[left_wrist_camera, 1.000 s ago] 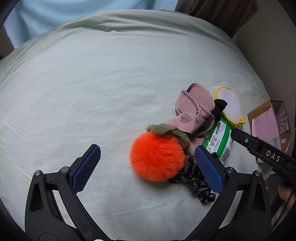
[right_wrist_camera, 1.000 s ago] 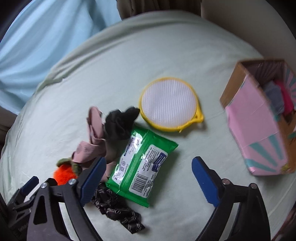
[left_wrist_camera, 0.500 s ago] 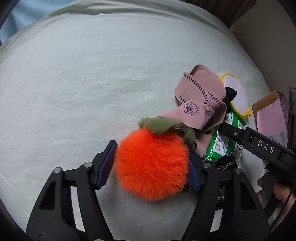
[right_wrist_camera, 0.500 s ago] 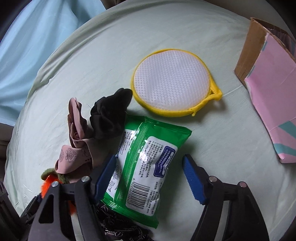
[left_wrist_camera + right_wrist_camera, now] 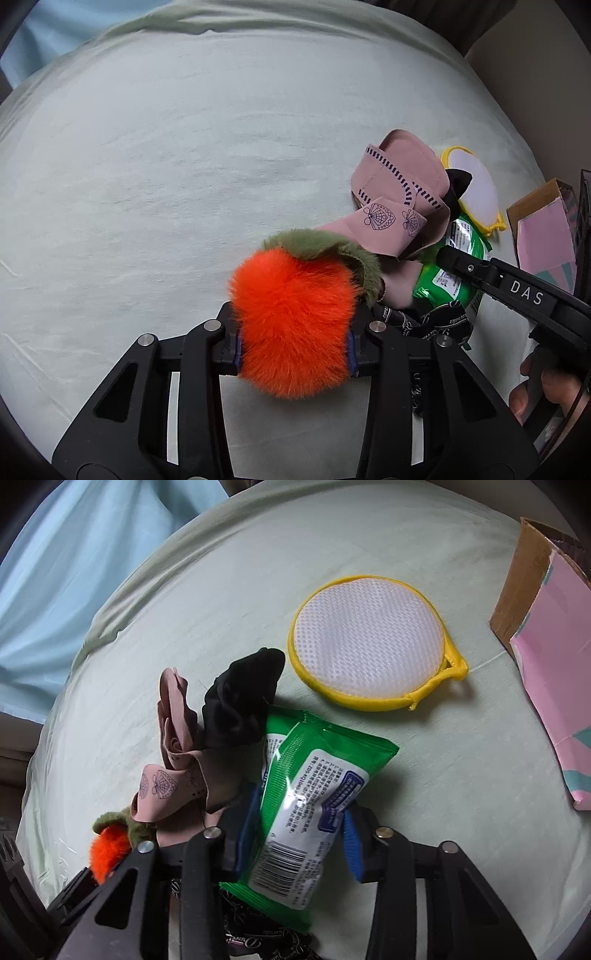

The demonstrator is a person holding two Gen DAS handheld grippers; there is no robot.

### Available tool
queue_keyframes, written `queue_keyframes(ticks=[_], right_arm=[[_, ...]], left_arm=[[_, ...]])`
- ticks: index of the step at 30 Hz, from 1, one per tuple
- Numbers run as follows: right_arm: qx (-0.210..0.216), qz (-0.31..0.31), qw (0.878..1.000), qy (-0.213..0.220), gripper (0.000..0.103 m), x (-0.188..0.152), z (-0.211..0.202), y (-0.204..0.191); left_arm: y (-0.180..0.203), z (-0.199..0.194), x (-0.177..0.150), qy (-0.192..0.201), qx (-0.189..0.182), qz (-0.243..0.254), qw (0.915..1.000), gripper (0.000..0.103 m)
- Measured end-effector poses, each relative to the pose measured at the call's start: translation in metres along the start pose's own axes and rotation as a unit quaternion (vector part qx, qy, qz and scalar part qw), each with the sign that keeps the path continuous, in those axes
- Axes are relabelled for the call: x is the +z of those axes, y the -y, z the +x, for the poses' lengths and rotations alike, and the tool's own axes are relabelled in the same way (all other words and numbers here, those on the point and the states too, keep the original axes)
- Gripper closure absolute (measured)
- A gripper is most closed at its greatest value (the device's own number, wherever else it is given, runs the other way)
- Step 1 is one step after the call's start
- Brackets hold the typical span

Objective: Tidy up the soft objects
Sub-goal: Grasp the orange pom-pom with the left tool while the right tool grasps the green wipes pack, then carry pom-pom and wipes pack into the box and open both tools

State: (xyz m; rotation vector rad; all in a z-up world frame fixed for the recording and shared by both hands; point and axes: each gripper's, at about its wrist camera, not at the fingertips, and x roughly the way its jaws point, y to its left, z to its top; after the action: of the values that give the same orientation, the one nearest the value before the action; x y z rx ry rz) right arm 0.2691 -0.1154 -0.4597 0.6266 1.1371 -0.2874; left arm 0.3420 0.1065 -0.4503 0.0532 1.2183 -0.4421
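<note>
left gripper [image 5: 293, 341]: jaws just closed in, now squeezing the orange pom-pom [image 5: 293, 317] — fur bulges past both pads

right gripper [image 5: 299, 830]: also just closed, pinching the green wipes pack [image 5: 314, 794] by its near end

pom-pom spot: on the pale green sheet [image 5: 166, 166], green fuzzy top touching the pink fabric strip [image 5: 399, 199]

wipes pack spot: just beside the black scrunchie [image 5: 240, 701], near the yellow mesh pad [image 5: 369, 642]

pink box [image 5: 554, 657]: off to the right, apart from the pile — open

"DAS" is printed on the right gripper [image 5: 443, 258].
</note>
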Motion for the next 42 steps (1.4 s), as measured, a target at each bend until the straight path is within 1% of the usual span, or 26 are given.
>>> queue_keyframes(ticks=[2, 7, 12, 16, 19, 23, 26, 29, 30, 33, 36, 42], right_arm=[[0.007, -0.001, 1.0, 0.001, 0.07, 0.0, -0.005, 0.002], [0.018, -0.009, 1.0, 0.014, 0.071, -0.004, -0.027, -0.001], [0.039, -0.018, 0.999, 0.027, 0.071, -0.007, -0.059, -0.007], [0.059, -0.027, 0.997, 0.043, 0.071, -0.009, -0.097, -0.014], [0.067, -0.05, 0.995, 0.055, 0.071, -0.01, -0.129, -0.024], [0.079, -0.081, 0.991, 0.072, 0.071, -0.01, -0.175, -0.034], [0.088, -0.104, 0.987, 0.087, 0.071, -0.012, -0.214, -0.034], [0.089, -0.116, 0.984, 0.105, 0.071, -0.012, -0.25, -0.024], [0.089, -0.117, 0.983, 0.11, 0.071, -0.01, -0.256, -0.025], [0.092, -0.118, 0.98, 0.128, 0.071, -0.005, -0.286, -0.011], [0.095, -0.115, 0.978, 0.146, 0.071, 0.006, -0.314, 0.009], [0.096, -0.124, 0.975, 0.155, 0.071, 0.029, -0.354, 0.061]], left_arm=[[0.0, -0.008, 0.001, 0.008, 0.002, -0.003, 1.0, 0.068], [0.001, -0.034, 0.004, 0.028, 0.01, -0.005, 0.9996, 0.068], [0.002, -0.078, 0.004, 0.051, 0.014, -0.016, 0.9985, 0.068], [0.01, -0.119, 0.003, 0.072, 0.021, -0.019, 0.997, 0.068], [0.018, -0.151, 0.002, 0.082, 0.019, -0.026, 0.9961, 0.068], [0.033, -0.194, 0.003, 0.107, 0.017, -0.04, 0.9933, 0.068], [0.051, -0.224, 0.005, 0.125, 0.014, -0.047, 0.9909, 0.068], [0.071, -0.249, 0.004, 0.14, 0.013, -0.051, 0.9887, 0.068], [0.078, -0.257, 0.004, 0.145, 0.012, -0.053, 0.988, 0.068], [0.102, -0.274, 0.003, 0.153, 0.008, -0.058, 0.9865, 0.068], [0.133, -0.288, 0.001, 0.16, 0.008, -0.054, 0.9856, 0.068], [0.215, -0.301, -0.002, 0.171, 0.008, -0.051, 0.984, 0.068]])
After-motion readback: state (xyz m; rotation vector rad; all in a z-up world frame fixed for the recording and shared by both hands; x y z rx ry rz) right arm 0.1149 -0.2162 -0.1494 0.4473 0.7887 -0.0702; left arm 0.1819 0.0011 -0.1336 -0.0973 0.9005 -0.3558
